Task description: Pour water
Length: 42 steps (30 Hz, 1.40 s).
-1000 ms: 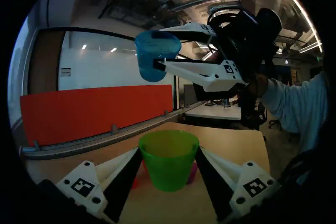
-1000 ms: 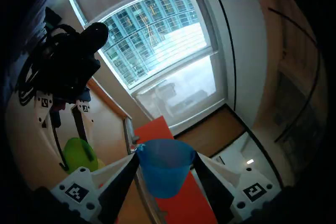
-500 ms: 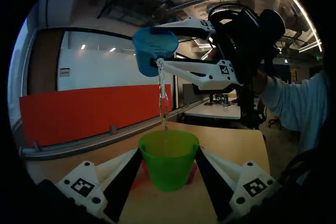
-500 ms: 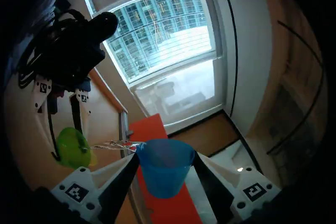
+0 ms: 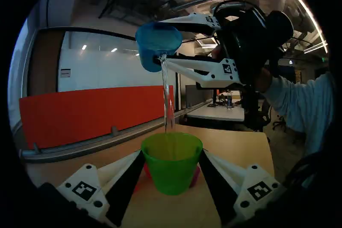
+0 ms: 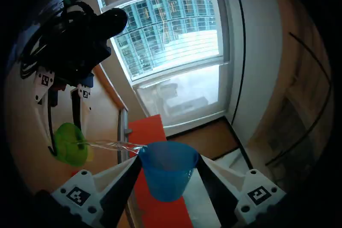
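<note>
Near the bottom of the left gripper view, a green cup [image 5: 172, 166] is held upright between the jaws of the left gripper [image 5: 171, 155], which are pressed on its two sides below the rim. Whether it rests on the wooden desk [image 5: 239, 146] cannot be told. Higher up and farther off, a blue cup [image 5: 156, 48] is gripped by the jaws of the right gripper [image 5: 162, 42] and tipped toward the camera. A thin water stream [image 5: 166, 99] is seen falling from its lip into the green cup. A light sleeve [image 5: 299, 108] is seen at the right. Low in the right gripper view, the blue cup [image 6: 167, 176] is clamped at mid-wall between that gripper's jaws, and the stream [image 6: 111, 144] is carried leftward to the green cup [image 6: 68, 144], which is held by the left gripper [image 6: 66, 142] in front of a bright window [image 6: 171, 48]. Both cups are judged to be light, thin plastic, stiff but easily squashed and slippery when wet. A grip on opposite walls under the rim is judged best. More weight is to be expected in the green cup as it is filled.
</note>
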### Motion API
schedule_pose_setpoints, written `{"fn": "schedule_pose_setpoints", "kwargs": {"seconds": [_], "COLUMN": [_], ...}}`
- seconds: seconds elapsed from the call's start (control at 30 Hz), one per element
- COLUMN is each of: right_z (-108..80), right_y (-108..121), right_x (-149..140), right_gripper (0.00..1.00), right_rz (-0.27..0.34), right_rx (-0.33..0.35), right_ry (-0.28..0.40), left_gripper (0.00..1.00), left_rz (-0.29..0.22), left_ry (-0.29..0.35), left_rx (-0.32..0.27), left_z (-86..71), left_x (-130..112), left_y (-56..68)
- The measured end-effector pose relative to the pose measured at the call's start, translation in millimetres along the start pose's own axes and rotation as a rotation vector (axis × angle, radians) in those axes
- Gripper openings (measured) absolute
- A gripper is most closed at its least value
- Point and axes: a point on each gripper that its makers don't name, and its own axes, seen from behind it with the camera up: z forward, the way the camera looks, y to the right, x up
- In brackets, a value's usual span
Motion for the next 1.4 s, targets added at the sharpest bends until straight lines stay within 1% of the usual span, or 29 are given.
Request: {"fn": "schedule_pose_setpoints", "kwargs": {"seconds": [0.17, 0.47, 0.97, 1.4], "right_z": [0.2, 1.5, 3.6, 4.7], "right_y": [0.3, 0.1, 3.4, 0.8], "right_x": [-0.8, 2.5, 13.4, 16.7], "right_gripper": [0.92, 0.92, 0.92, 0.92], "right_rz": [-0.027, -0.07, -0.142, -0.21], "right_rx": [0.001, 0.006, 0.004, 0.014], "right_ry": [-0.003, -0.003, 0.004, 0.001], "left_gripper": [0.86, 0.86, 0.86, 0.86], "left_rz": [-0.001, 0.002, 0.006, 0.004], "left_ry": [0.0, 0.001, 0.0, 0.002], "left_rx": [0.0, -0.002, -0.003, -0.005], "left_z": [-0.2, -1.4, -0.6, -0.6], "left_x": [0.3, 0.7, 0.6, 0.2], "left_y": [-0.5, 2.1, 2.7, 3.9]}}
